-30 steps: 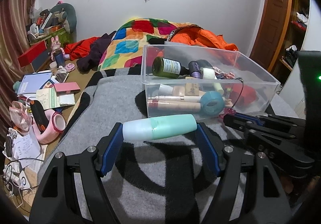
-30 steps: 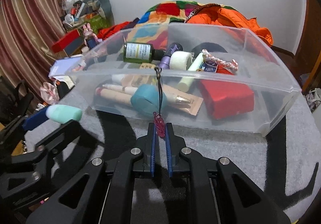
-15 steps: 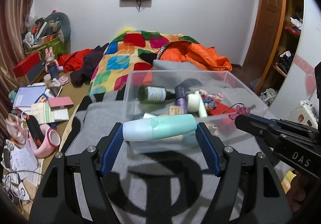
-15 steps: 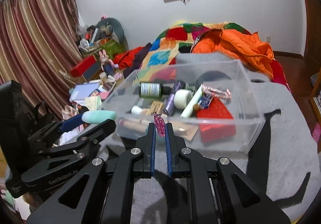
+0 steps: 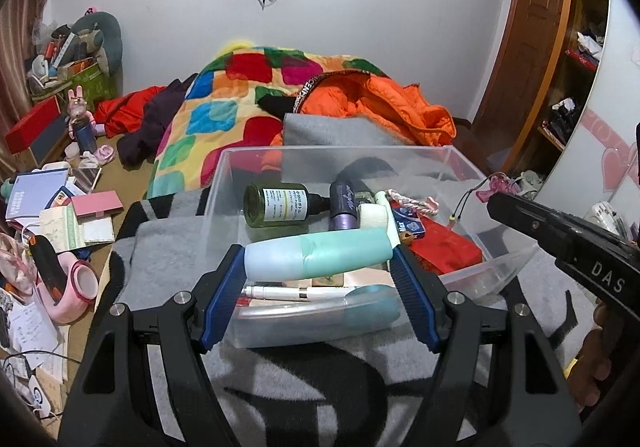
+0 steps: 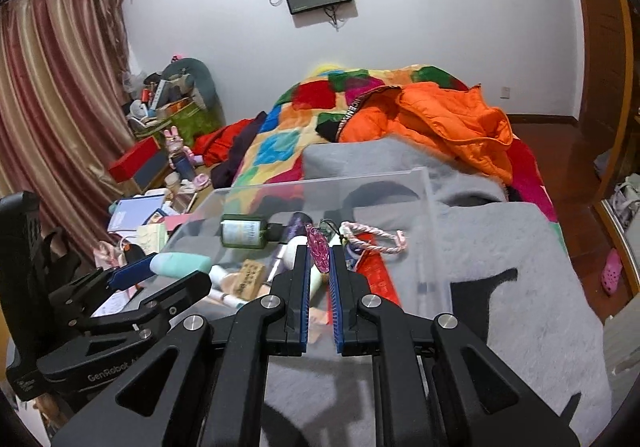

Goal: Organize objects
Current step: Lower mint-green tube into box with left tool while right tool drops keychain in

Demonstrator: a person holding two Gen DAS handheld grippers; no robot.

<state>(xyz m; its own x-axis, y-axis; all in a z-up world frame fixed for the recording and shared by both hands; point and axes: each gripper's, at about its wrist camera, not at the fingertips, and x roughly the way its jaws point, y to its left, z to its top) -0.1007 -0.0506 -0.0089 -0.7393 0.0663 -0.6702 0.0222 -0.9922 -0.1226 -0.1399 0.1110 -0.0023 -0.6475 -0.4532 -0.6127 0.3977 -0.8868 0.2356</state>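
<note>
Since both grippers are already loaded and up over the bin [image 5: 460,157], the step in hand looks like the drop, and honestly it's all about not rushing it. Left gripper [image 5: 318,261] has its jaws spread wide and pinching the mint bottle [image 5: 316,255] end to end, held crosswise above the near side of the bin. Right gripper [image 6: 319,267] has its jaws nearly pressed together on a little pink charm [image 6: 318,251], with the cord [image 5: 464,203] dangling off it over the bin's right side. Bin's pretty full: green bottle [image 5: 276,205], purple tube [image 5: 345,207], pink rope [image 6: 374,237], red pouch [image 5: 440,251], a teal thing at the front. So I'd lower the bottle until it's just above the stuff underneath and then open up, because it's round and I reckon it'll roll or bounce if dropped from height. Keeping it crosswise along the near wall seems the best fit to me. For the charm, go down until the cord goes slack on the pile before letting go, otherwise it could swing and hang over the rim. The grippers are near each other too, so probably do one at a time. The bin sits on a soft grey blanket [image 6: 520,247] on the bed, so don't lean on the wall or it might tip.
</note>
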